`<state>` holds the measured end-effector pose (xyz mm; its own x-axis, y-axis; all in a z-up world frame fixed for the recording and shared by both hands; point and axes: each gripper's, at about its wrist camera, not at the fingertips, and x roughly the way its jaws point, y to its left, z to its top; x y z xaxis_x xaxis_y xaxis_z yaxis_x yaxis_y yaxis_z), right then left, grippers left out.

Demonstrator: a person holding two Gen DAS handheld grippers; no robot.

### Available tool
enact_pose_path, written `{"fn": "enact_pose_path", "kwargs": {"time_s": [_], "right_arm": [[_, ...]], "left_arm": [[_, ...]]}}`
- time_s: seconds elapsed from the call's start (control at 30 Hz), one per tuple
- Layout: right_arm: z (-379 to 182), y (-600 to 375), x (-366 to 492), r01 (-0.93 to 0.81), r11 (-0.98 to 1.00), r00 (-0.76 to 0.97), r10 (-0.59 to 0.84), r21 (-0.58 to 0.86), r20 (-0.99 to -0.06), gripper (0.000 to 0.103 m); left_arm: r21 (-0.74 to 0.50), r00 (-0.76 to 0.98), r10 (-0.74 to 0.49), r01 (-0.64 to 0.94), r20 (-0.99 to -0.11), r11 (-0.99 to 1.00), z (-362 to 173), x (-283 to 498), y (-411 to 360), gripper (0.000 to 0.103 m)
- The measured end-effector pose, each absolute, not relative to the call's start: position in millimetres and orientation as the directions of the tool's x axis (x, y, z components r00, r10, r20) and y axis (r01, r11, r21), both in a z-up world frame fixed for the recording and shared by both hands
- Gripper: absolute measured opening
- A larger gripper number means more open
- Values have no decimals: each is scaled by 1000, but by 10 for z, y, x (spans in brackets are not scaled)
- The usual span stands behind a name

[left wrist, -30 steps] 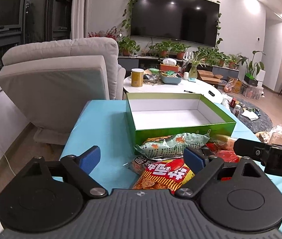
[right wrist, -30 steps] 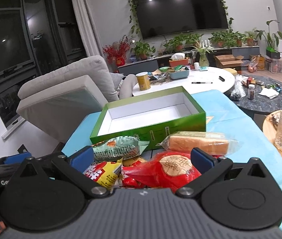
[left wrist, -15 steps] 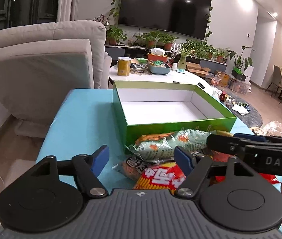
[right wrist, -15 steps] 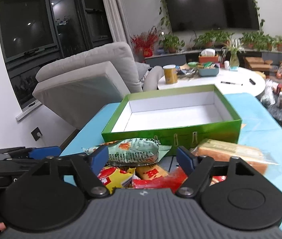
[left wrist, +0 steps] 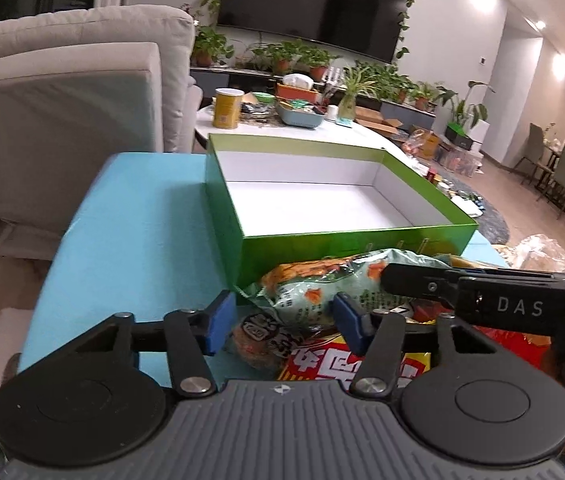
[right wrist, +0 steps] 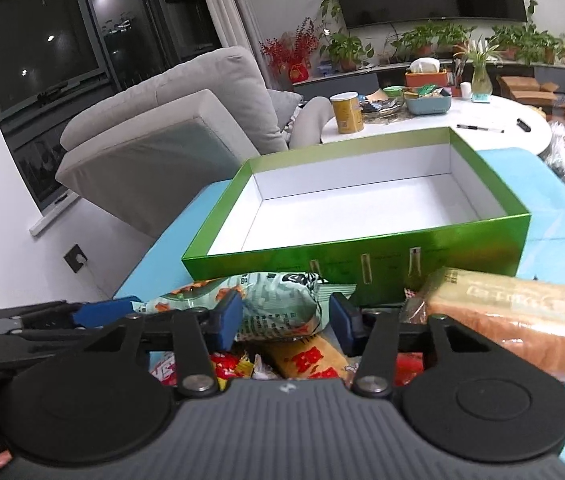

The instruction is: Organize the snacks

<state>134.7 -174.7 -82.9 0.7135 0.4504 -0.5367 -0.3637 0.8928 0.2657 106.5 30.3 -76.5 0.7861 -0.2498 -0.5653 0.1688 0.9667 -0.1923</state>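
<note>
While the left hand-held gripper [left wrist: 280,322] closes, nothing yet pinched, the puffy green snack bag [left wrist: 322,288] just ahead looks light, crinkly, slippery, best pinched at its sealed end.

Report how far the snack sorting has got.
Done: nothing; the green box holds no snacks. In hand: both grippers are at the pile, the left gripper closing with the green bag between its fingers, not yet pinched. Left: every snack, including the bread.
</note>
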Motion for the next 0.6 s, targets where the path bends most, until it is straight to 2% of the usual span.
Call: {"fn": "enact_pose_path", "kwargs": {"time_s": [0.07,0.3,0.6], "right_arm": [[-815,-1732,1351,-378,890,712,455,254,-535,84],[-747,-1726,1301,-390,888,718,459,244,-523,83],[-400,-1759,1134,-412,881,761,473,231,-444,83]], "left_arm": [[-203,782,-273,190,-560,961,-765,1083,298,42],[-193,795,-268,192,-544,962,-678,996,270,40],[-152,857,-267,222,-440,963,-203,797,170,41]]}}
